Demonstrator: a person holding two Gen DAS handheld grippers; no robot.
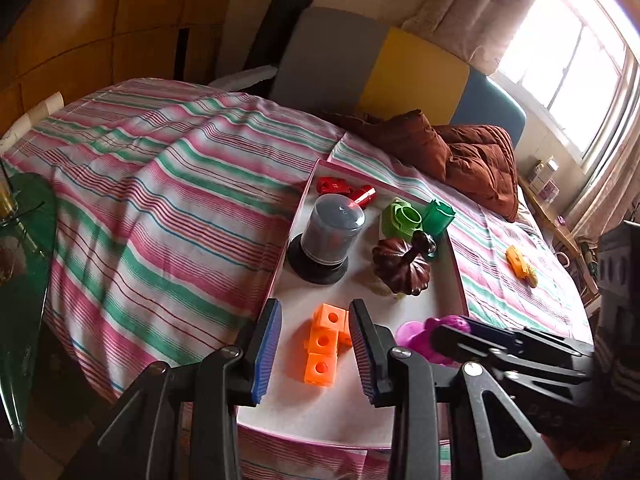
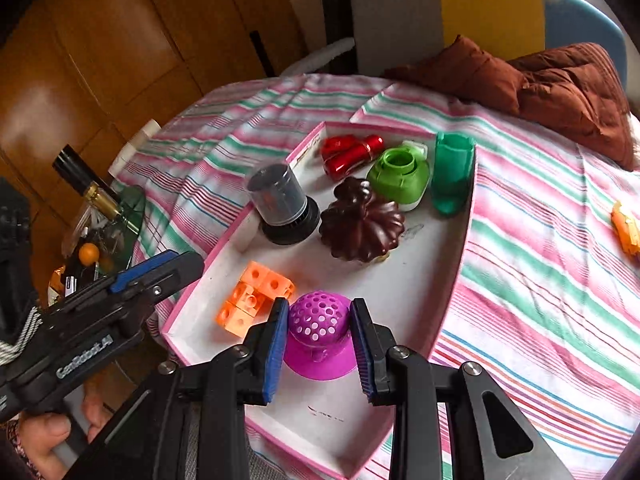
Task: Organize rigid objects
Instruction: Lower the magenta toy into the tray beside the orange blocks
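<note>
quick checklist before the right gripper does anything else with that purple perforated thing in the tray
1. Right gripper centred on the purple perforated piece: ok, one finger on each side of the dome.
2. Pads gripping the dome: cannot tell, they look very close or just touching.
3. Piece inside the pink-rimmed tray: ok, its flared base sits on the white floor.
4. Clear of the orange cube cluster: not ok, the cluster lies right beside the left pad.
5. Left gripper out of the way: ok, open over the cubes, holding nothing.
6. All toys collected: not ok, an orange toy lies on the striped cloth.
</note>
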